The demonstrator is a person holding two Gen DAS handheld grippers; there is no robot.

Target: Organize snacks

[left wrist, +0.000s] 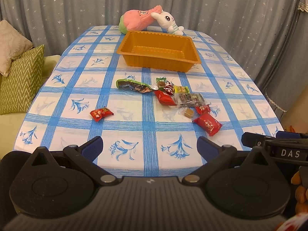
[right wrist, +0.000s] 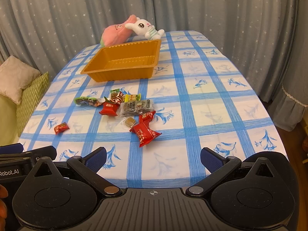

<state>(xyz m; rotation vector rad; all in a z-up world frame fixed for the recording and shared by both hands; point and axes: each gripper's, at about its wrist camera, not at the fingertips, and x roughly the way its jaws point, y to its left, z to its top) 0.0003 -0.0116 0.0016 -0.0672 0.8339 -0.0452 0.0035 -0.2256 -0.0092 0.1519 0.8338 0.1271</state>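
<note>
An empty orange tray (left wrist: 182, 62) (right wrist: 107, 77) stands on the far middle of the table. Several wrapped snacks lie in a loose pile (left wrist: 179, 94) (right wrist: 130, 105) in front of it. One small red packet (left wrist: 101, 113) (right wrist: 61, 128) lies apart to the left. A larger red packet (left wrist: 207, 124) (right wrist: 145, 133) is nearest to me. My left gripper (left wrist: 150, 146) is open and empty above the table's near edge. My right gripper (right wrist: 153, 156) is open and empty beside it, also at the near edge.
The table has a blue checked cloth (left wrist: 146, 115) (right wrist: 192, 100). A pink plush (left wrist: 136, 18) (right wrist: 115, 32) and a white rabbit plush (left wrist: 169, 22) (right wrist: 146, 28) lie behind the tray. Cushions (left wrist: 19, 79) (right wrist: 28, 96) sit on a sofa at the left. Curtains hang behind.
</note>
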